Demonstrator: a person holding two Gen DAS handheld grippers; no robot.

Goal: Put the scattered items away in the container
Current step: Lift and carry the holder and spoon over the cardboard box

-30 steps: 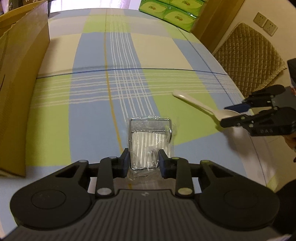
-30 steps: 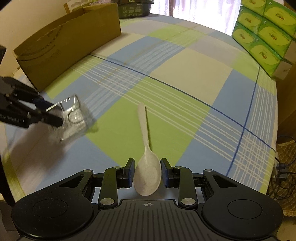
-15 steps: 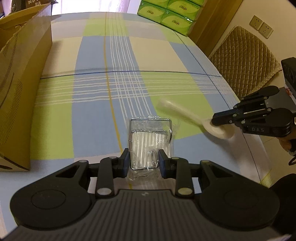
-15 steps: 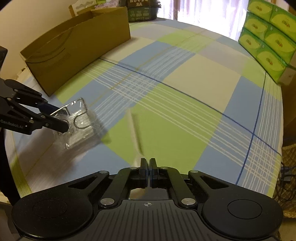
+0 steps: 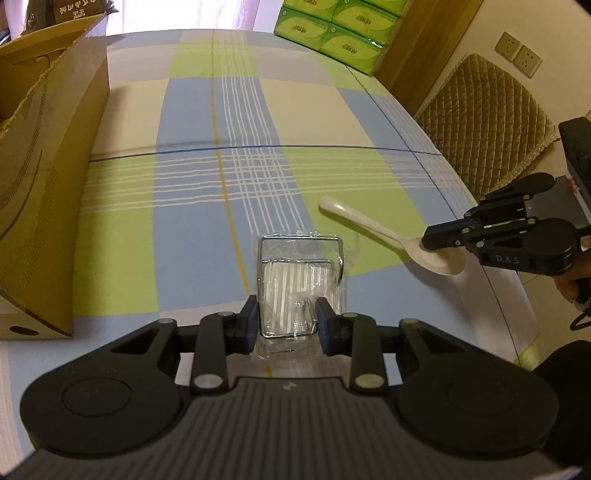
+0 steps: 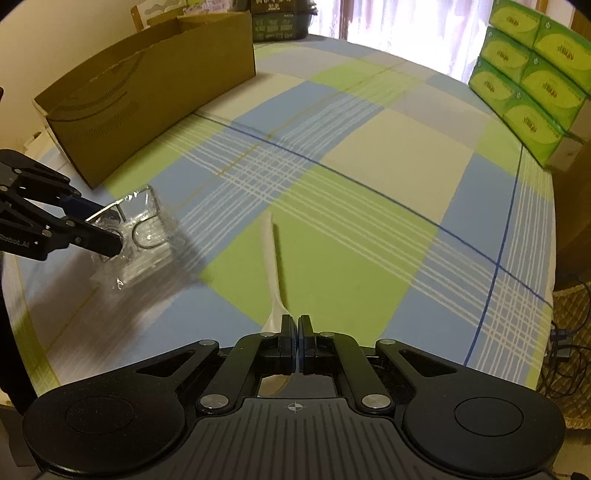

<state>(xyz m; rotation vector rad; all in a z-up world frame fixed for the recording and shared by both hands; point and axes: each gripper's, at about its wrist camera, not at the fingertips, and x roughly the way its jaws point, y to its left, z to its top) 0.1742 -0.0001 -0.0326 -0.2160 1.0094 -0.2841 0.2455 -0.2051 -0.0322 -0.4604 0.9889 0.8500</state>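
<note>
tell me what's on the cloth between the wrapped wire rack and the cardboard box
Nothing: in the left wrist view only bare checked tablecloth lies between the wrapped wire rack, held by the left gripper, and the cardboard box.

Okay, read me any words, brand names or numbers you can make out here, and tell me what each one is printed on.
"DAS": on the black body of the right gripper, seen from the left wrist view.
"Robot.AI", its start cut off: on the black left gripper.
Green tissue packs: dark logos, too small to read.
Dark box behind the brown cardboard box: white print, blurred.
Dark pack: characters, not legible.
</note>
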